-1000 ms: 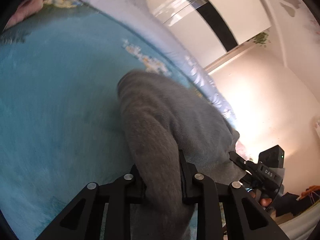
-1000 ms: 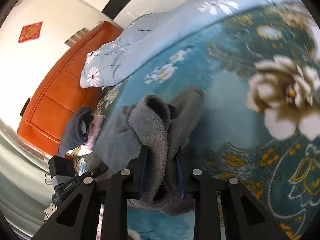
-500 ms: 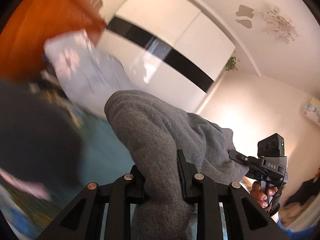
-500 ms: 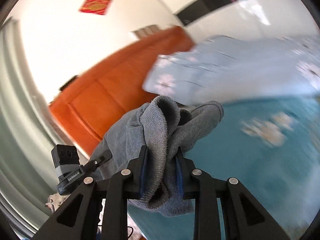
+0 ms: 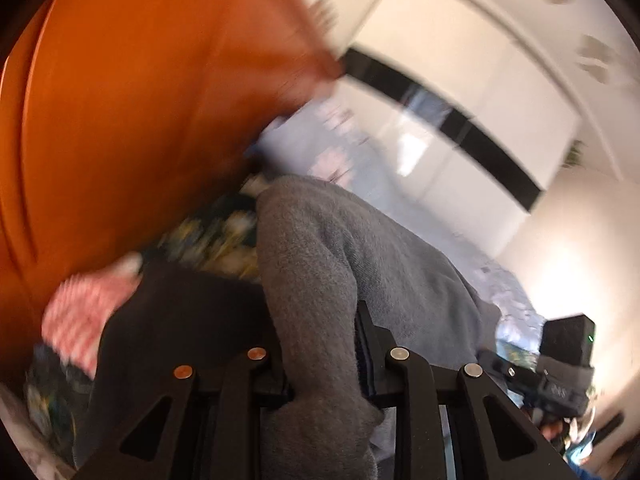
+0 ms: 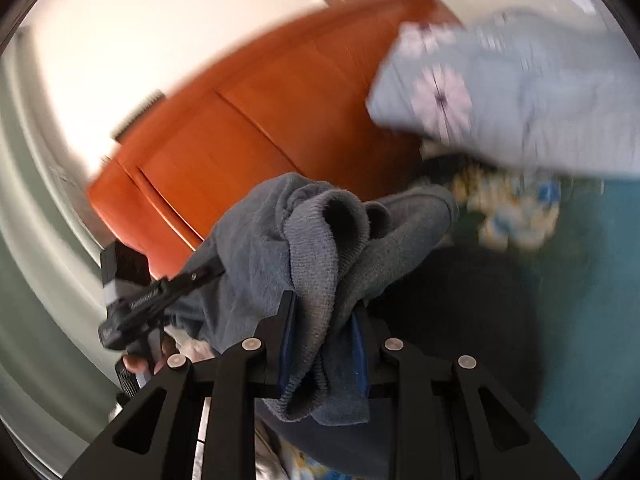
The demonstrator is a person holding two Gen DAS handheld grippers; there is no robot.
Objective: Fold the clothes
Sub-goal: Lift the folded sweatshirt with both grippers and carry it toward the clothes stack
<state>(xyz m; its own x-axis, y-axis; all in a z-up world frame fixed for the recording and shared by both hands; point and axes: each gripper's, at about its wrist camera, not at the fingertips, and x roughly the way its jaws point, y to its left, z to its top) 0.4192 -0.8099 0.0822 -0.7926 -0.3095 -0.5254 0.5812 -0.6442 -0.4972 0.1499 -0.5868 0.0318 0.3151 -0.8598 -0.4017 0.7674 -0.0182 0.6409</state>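
Observation:
A grey knitted garment (image 5: 340, 272) is held up off the bed between both grippers. My left gripper (image 5: 322, 340) is shut on one bunched end of it, the cloth filling the gap between the fingers. My right gripper (image 6: 322, 312) is shut on the other end of the grey garment (image 6: 316, 248), where a ribbed edge folds over. Each view shows the other gripper beside the cloth: the right one (image 5: 560, 376) with a hand under it, the left one (image 6: 152, 300) at the left. Below the garment lies a dark garment (image 5: 176, 320) next to a pink-and-white striped one (image 5: 84, 312).
An orange wooden headboard (image 5: 140, 120) fills the left and back. A pale blue flowered pillow (image 6: 520, 100) lies against it on the teal flowered bedspread (image 6: 592, 300). White wardrobe doors with a black band (image 5: 460, 128) stand behind the bed.
Both grippers have swung with the grey garment from over the teal bedspread toward the headboard end, where the dark and striped clothes lie. Both grips stay shut on the cloth.

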